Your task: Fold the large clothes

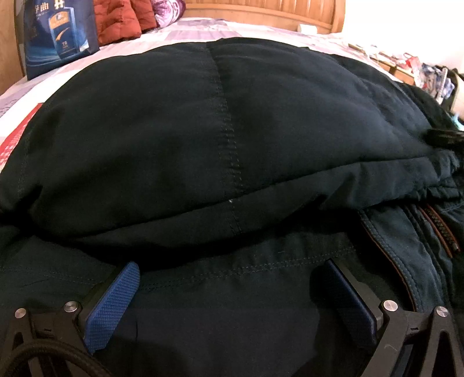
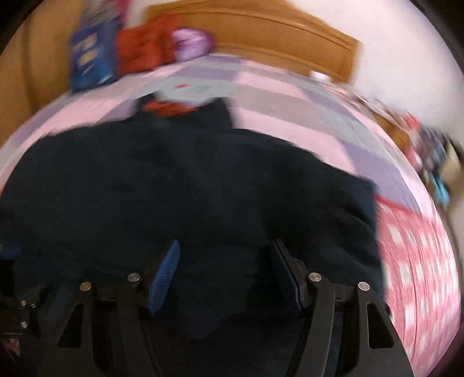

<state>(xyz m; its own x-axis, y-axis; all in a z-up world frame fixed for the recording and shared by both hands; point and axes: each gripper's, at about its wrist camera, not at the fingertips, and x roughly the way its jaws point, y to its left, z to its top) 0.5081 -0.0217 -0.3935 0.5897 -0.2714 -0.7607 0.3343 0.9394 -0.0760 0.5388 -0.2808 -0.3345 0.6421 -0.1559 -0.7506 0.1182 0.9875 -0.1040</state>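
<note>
I see the big dark navy padded jacket [image 1: 232, 130] lying on the bed, folded over on itself, a stitched seam running down the middle of the upper layer. It sits on a pink-and-lilac checked bedsheet [image 2: 275, 95]. Behind that is a curved wooden headboard [image 2: 261, 32], and a white wall fills the right side. In the far left corner stands a blue printed gift bag [image 1: 58, 34], just beside a rust-red quilted cushion [image 1: 121, 20] and a purple floral bundle [image 1: 168, 10].

Left wrist view is sharp. It gives me the jacket's zipper with orange trim [image 1: 440, 229] at lower right and a cluttered bedside surface [image 1: 406, 63] past the bed's right edge. Right wrist view is motion-blurred but sits further back: I get the jacket's whole outline, a red-orange patch [image 2: 171, 108] at its far edge, and a pink fabric with white spots [image 2: 420, 261] just right of the jacket.

Left gripper [image 1: 235, 278]: blue-padded jaws wide apart, low over the lower jacket layer, fabric between them, pads not pressing it. I can't tell if the tips touch the cloth.

Right gripper [image 2: 226, 258]: jaws apart, nothing clamped, dark jacket fabric below and between the fingers.
</note>
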